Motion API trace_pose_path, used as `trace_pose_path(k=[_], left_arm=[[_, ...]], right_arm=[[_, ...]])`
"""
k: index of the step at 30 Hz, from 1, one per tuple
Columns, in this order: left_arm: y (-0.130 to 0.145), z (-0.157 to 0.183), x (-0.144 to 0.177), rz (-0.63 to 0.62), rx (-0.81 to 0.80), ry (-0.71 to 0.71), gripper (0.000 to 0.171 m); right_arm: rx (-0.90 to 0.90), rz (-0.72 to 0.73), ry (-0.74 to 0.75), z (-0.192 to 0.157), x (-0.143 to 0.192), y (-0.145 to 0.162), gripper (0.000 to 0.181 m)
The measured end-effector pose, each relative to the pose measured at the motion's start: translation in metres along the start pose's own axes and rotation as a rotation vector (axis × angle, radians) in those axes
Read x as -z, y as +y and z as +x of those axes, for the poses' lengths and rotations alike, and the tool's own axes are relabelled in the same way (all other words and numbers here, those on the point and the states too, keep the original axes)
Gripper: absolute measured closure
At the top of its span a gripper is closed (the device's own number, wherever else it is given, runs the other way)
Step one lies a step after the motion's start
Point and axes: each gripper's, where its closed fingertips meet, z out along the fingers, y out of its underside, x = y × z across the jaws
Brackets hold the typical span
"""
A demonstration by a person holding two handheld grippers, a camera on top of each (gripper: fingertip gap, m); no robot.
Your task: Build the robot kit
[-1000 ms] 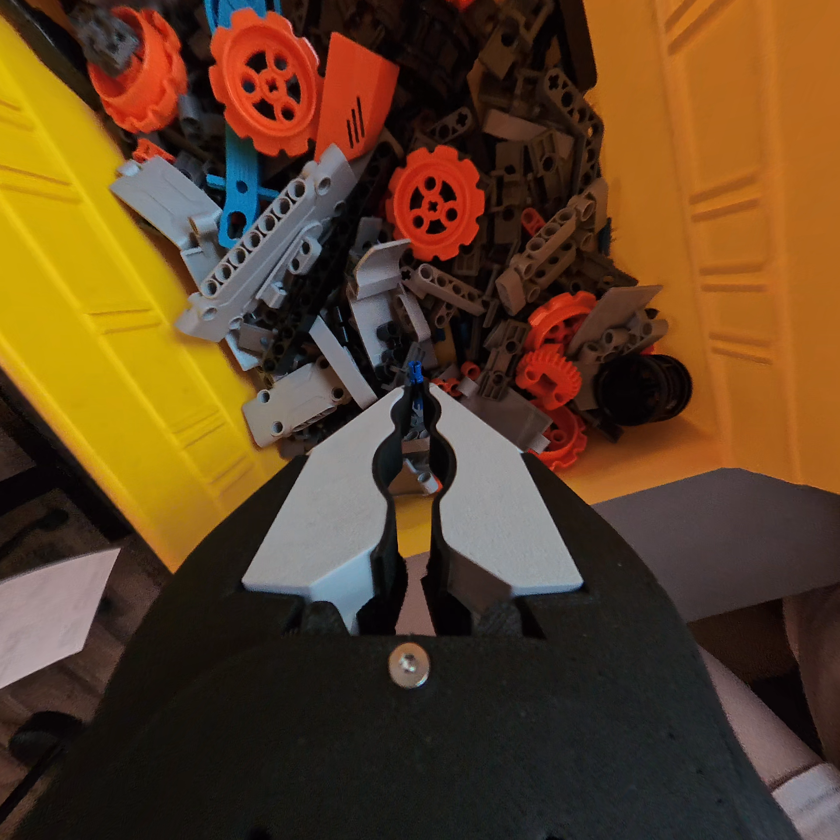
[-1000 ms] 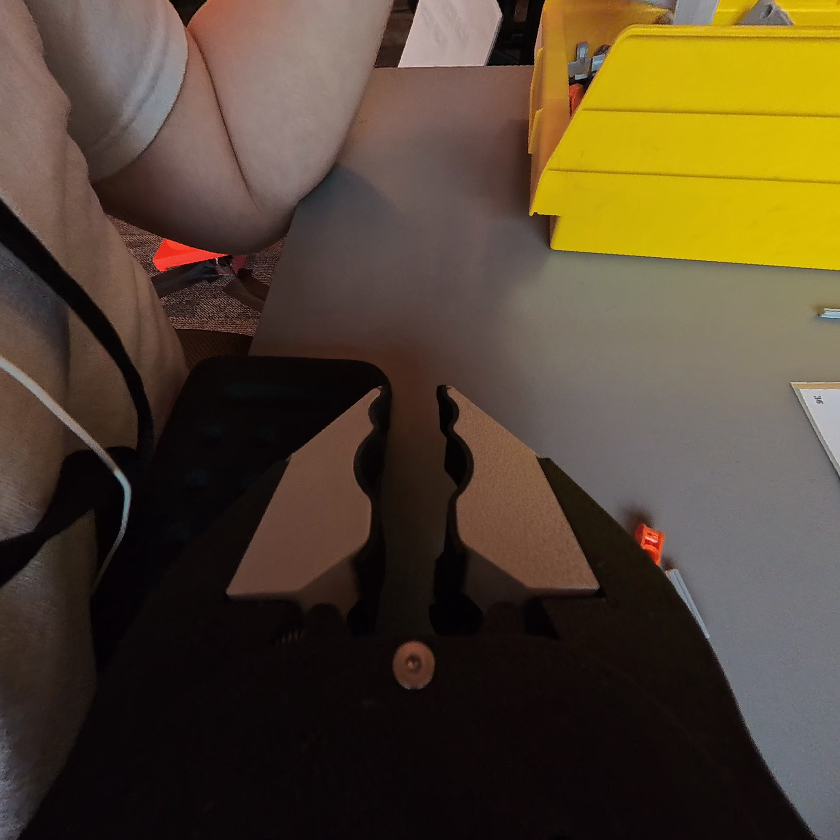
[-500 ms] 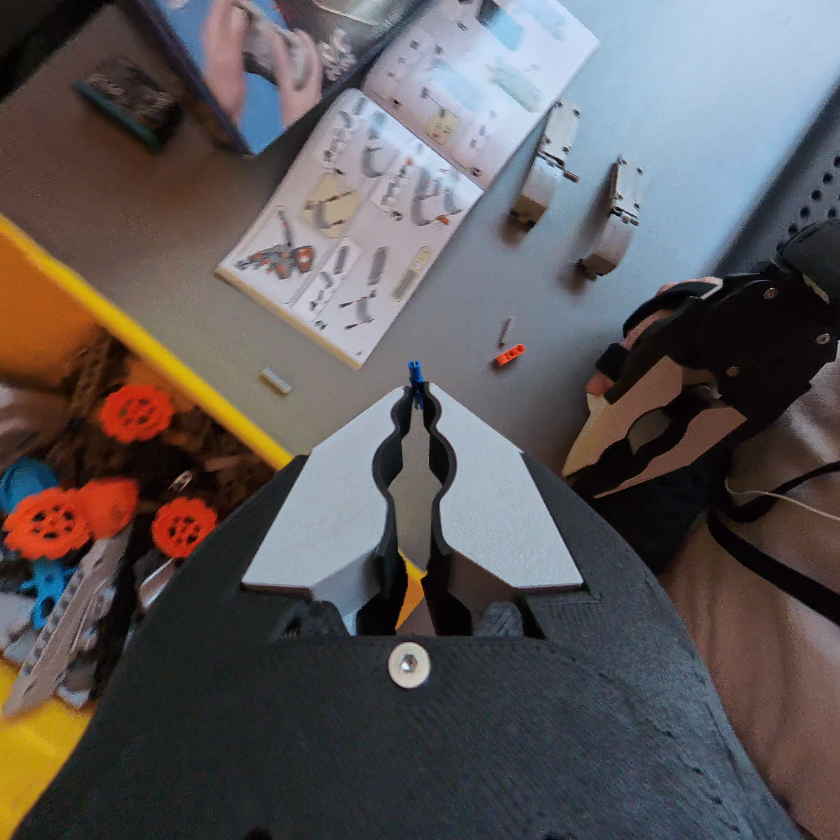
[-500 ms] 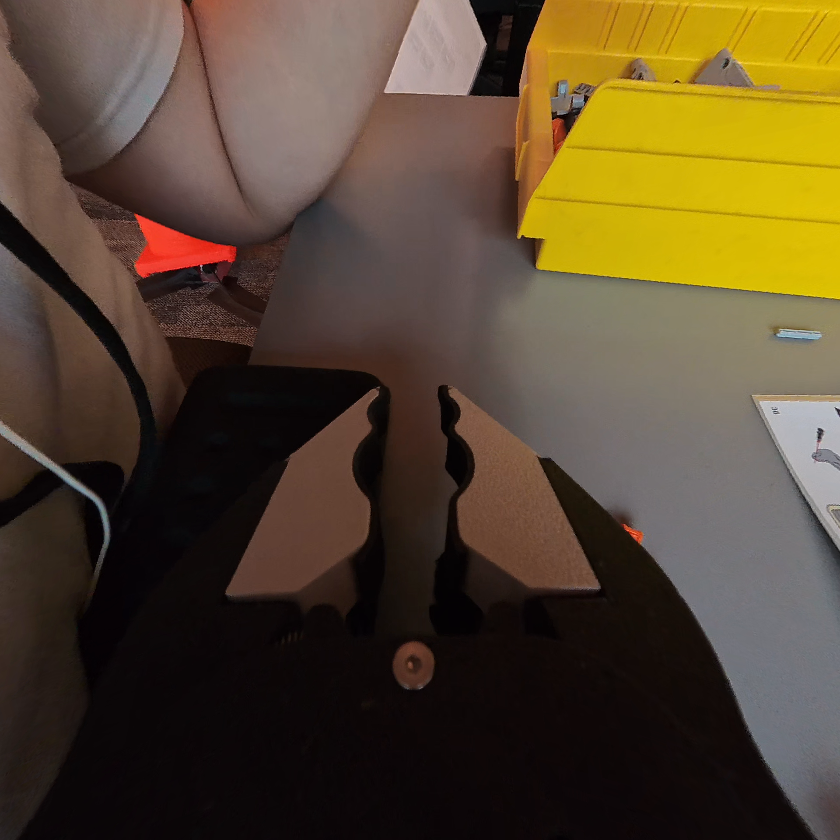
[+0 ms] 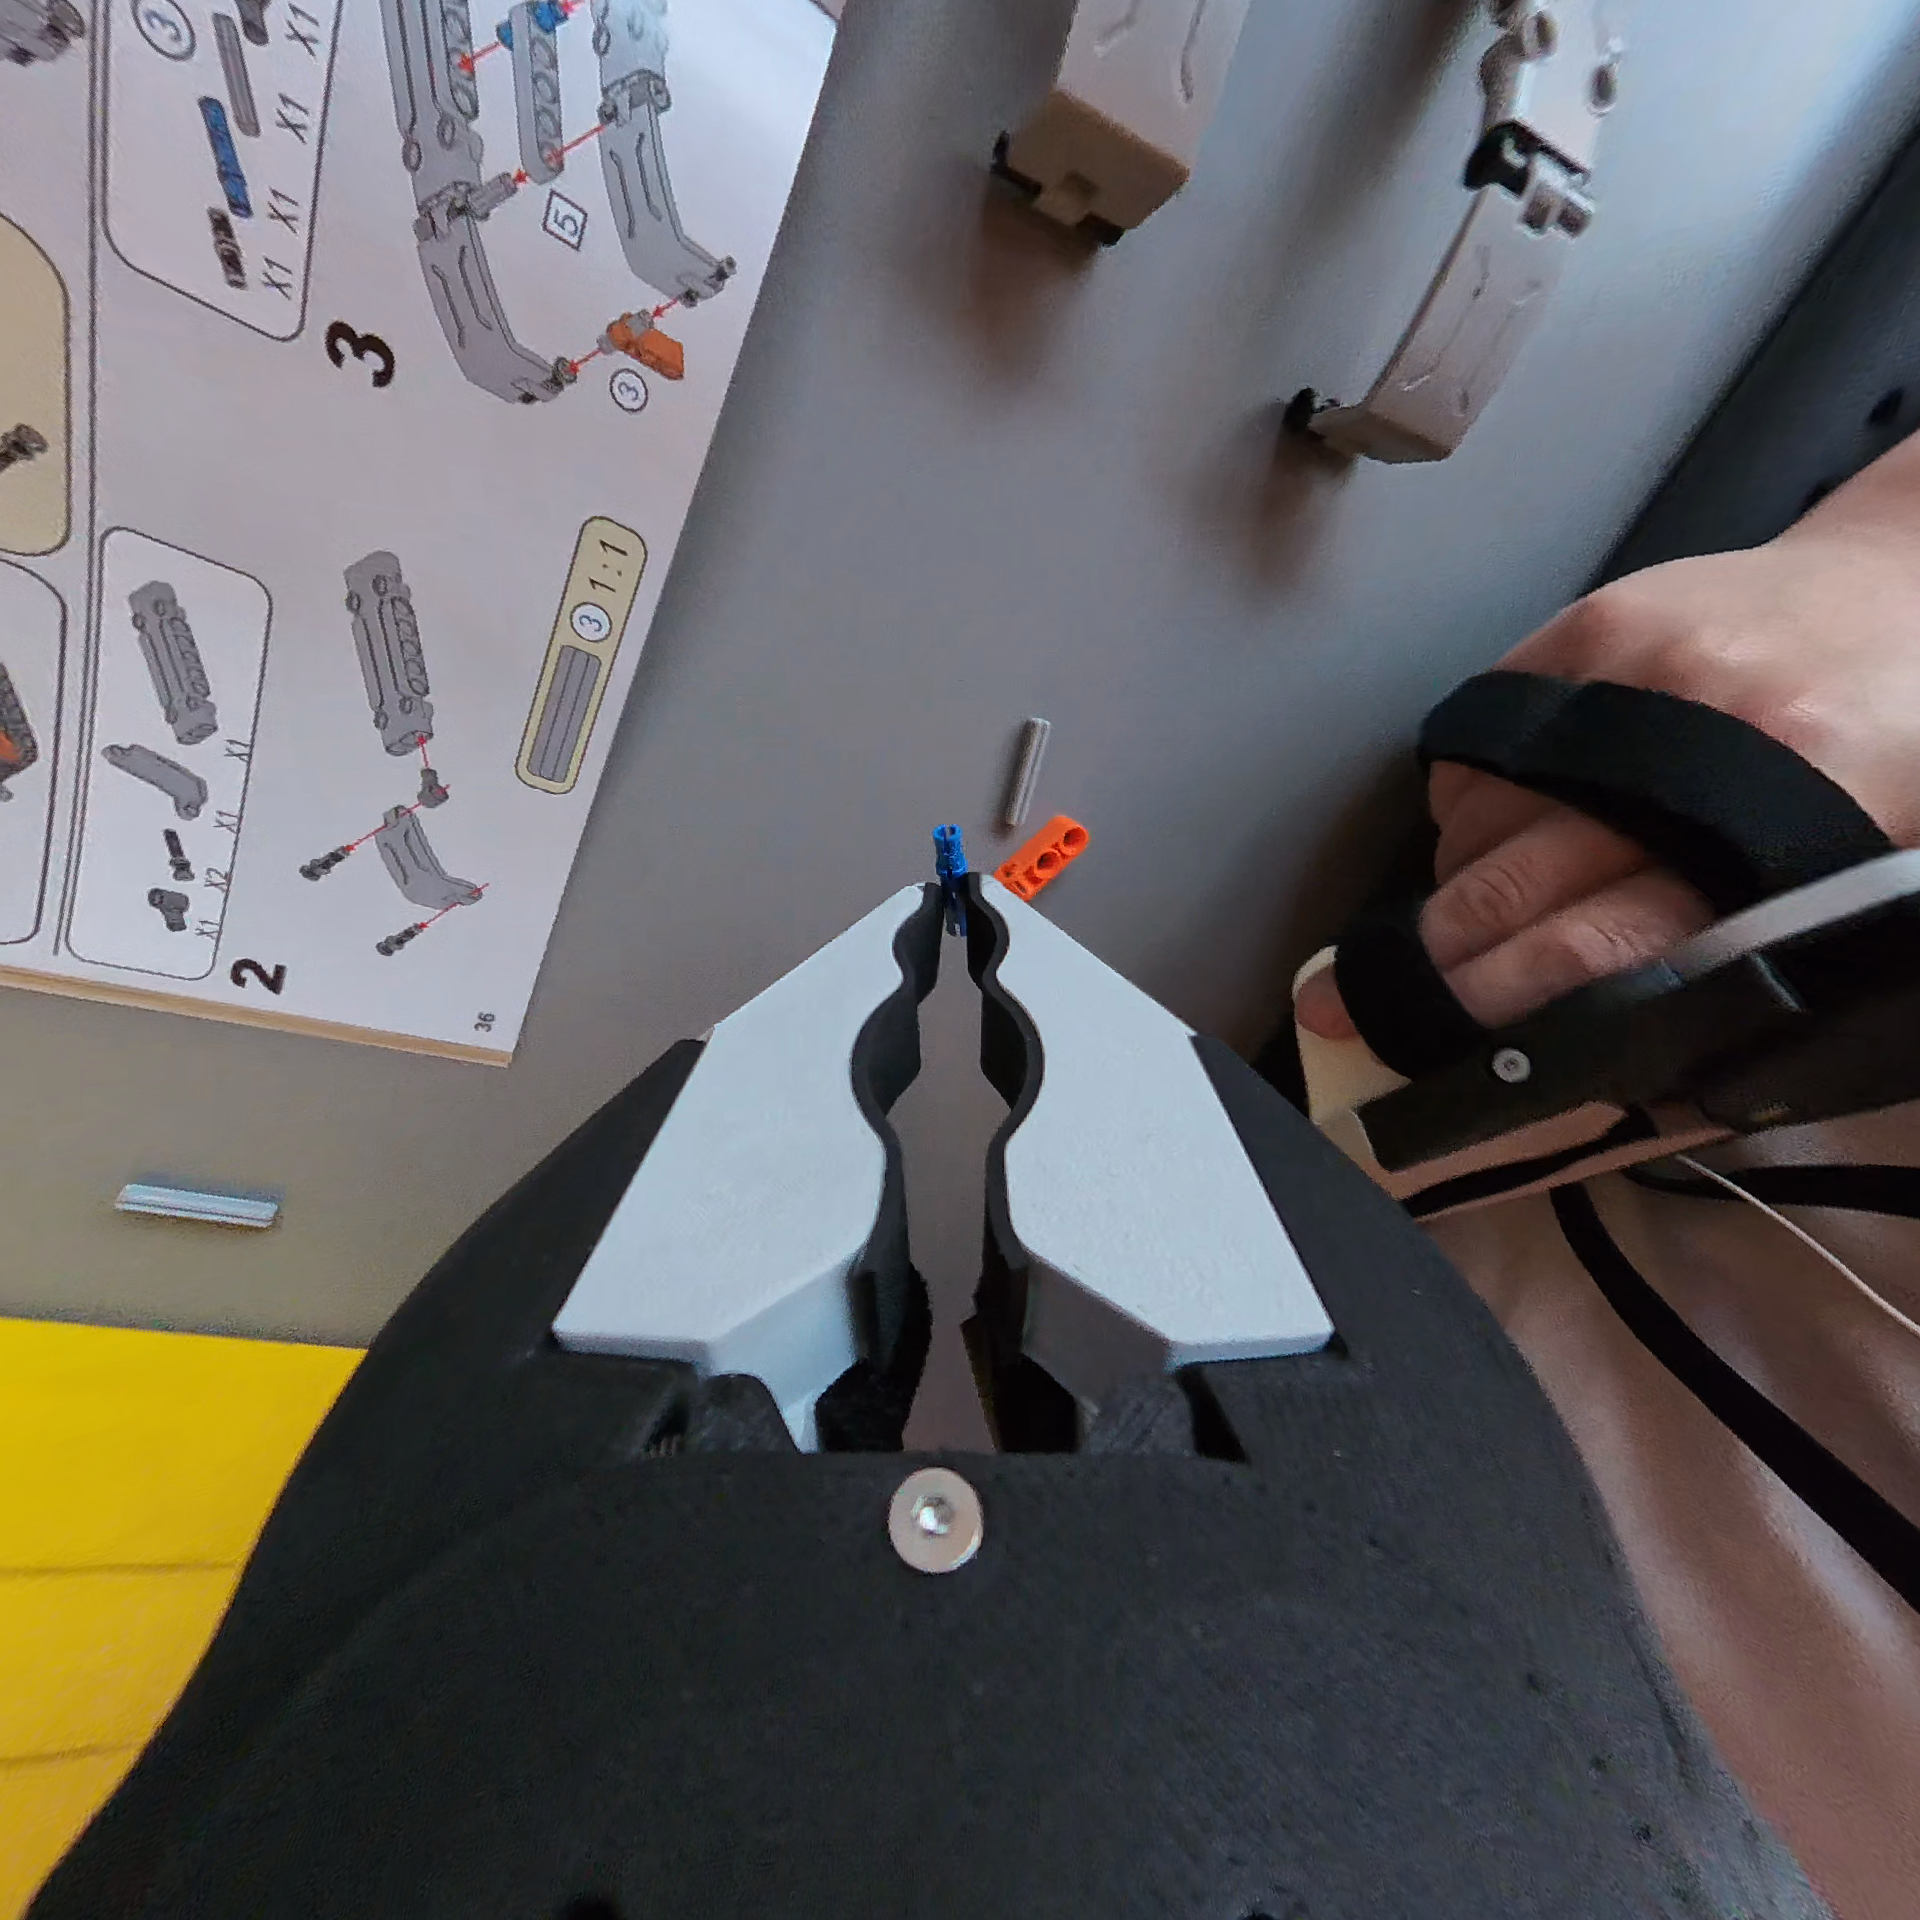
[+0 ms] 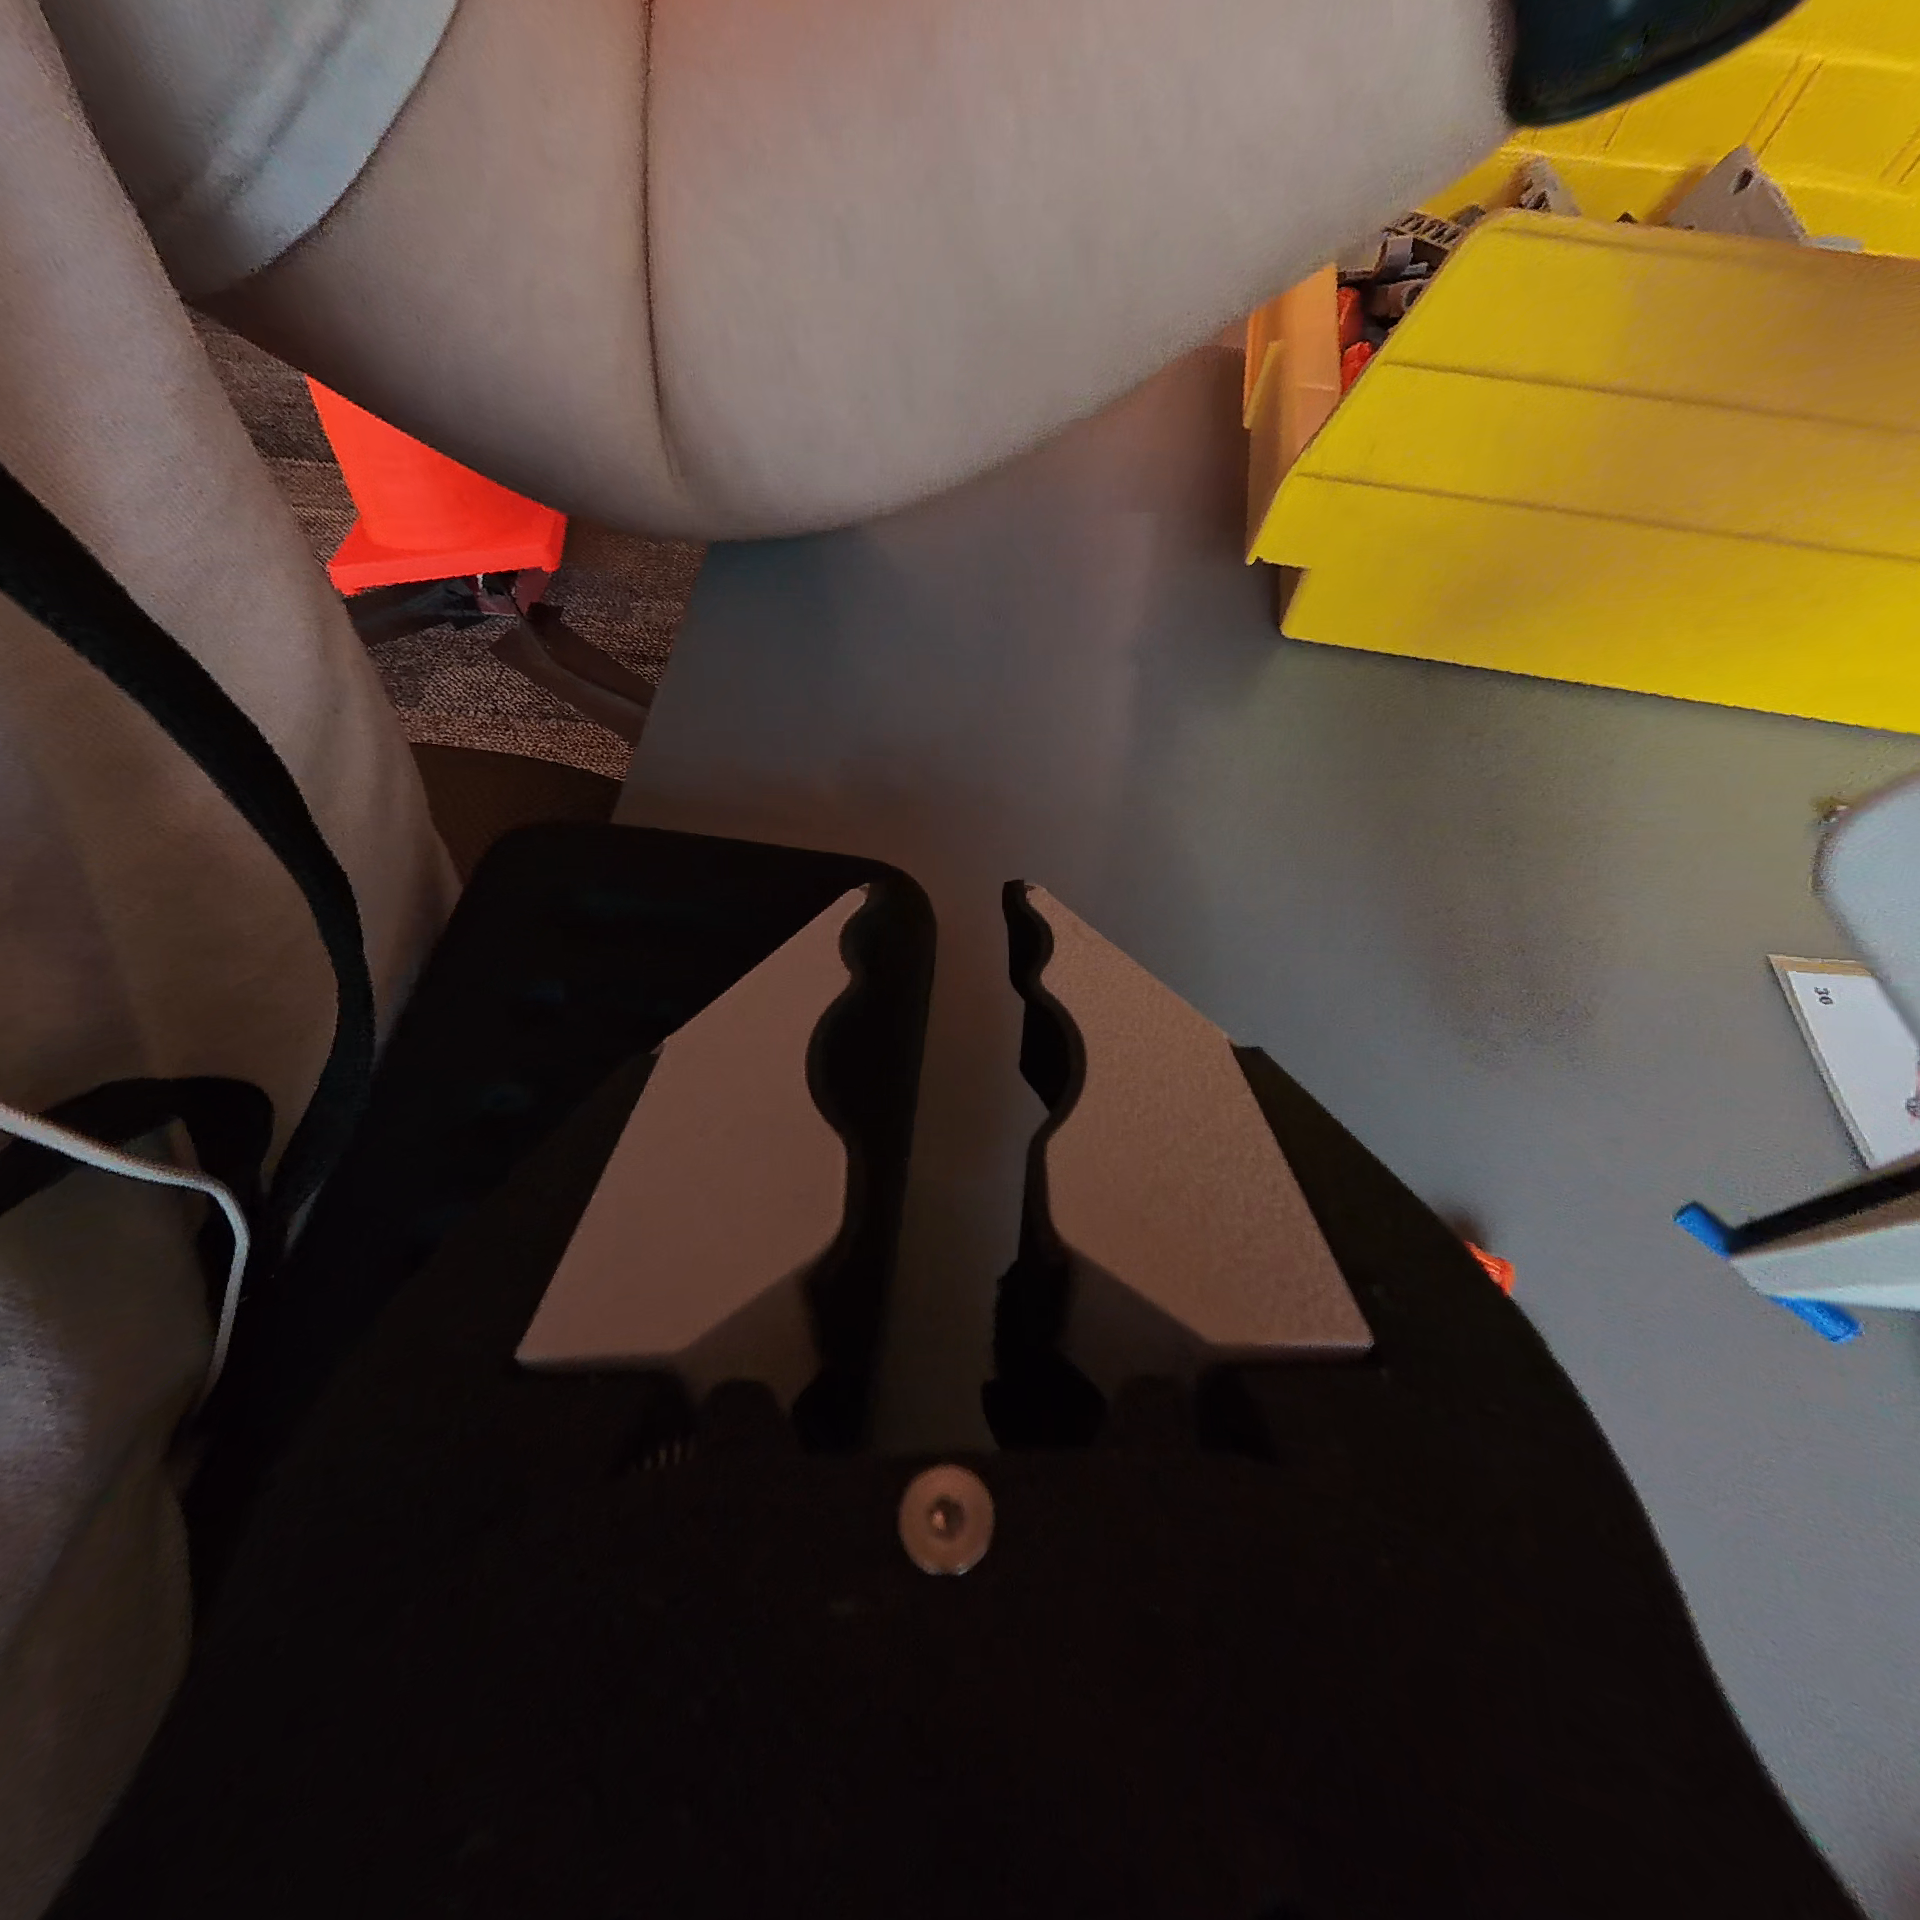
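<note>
A grey table point(image 5: 935, 520) carries an open instruction booklet point(image 5: 343, 499), a yellow bin point(image 6: 1621, 499) and, probably, two pale built sections, blurred at its far side. The left gripper point(image 5: 951, 902) pinches a small blue pin point(image 5: 949, 854) upright at its tips, just beside an orange connector point(image 5: 1042, 854) and a grey axle point(image 5: 1025, 771). The right gripper point(image 6: 966, 891) hovers slightly parted, holding nothing, over bare table.

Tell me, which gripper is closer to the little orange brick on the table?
Left. The left gripper, pinching a blue pin, hovers right beside the orange brick. The right gripper sits open farther off near the table edge.
</note>
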Motion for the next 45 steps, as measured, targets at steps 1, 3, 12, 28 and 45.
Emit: trace_pose_path(k=[1, 3, 12, 28, 45], left_arm=[[0.000, -0.002, -0.004, -0.018, 0.002, -0.007, 0.169], [-0.001, -0.005, -0.011, -0.039, -0.011, -0.021, 0.169], [0.003, -0.012, -0.020, -0.099, -0.059, -0.080, 0.153], [0.066, -0.072, 0.190, 0.635, 0.235, -0.383, 0.153], [0.125, -0.065, 0.285, 1.145, 0.268, -0.325, 0.141]], right_arm=[[0.002, 0.001, -0.001, 0.000, 0.000, 0.000, 0.159], [-0.001, 0.003, -0.009, -0.002, 0.000, -0.001, 0.159], [0.001, -0.005, -0.017, -0.003, 0.001, 0.000, 0.158], [-0.016, -0.011, -0.030, -0.004, 0.001, 0.002, 0.158], [-0.012, -0.010, -0.029, -0.005, 0.001, 0.002, 0.158]])
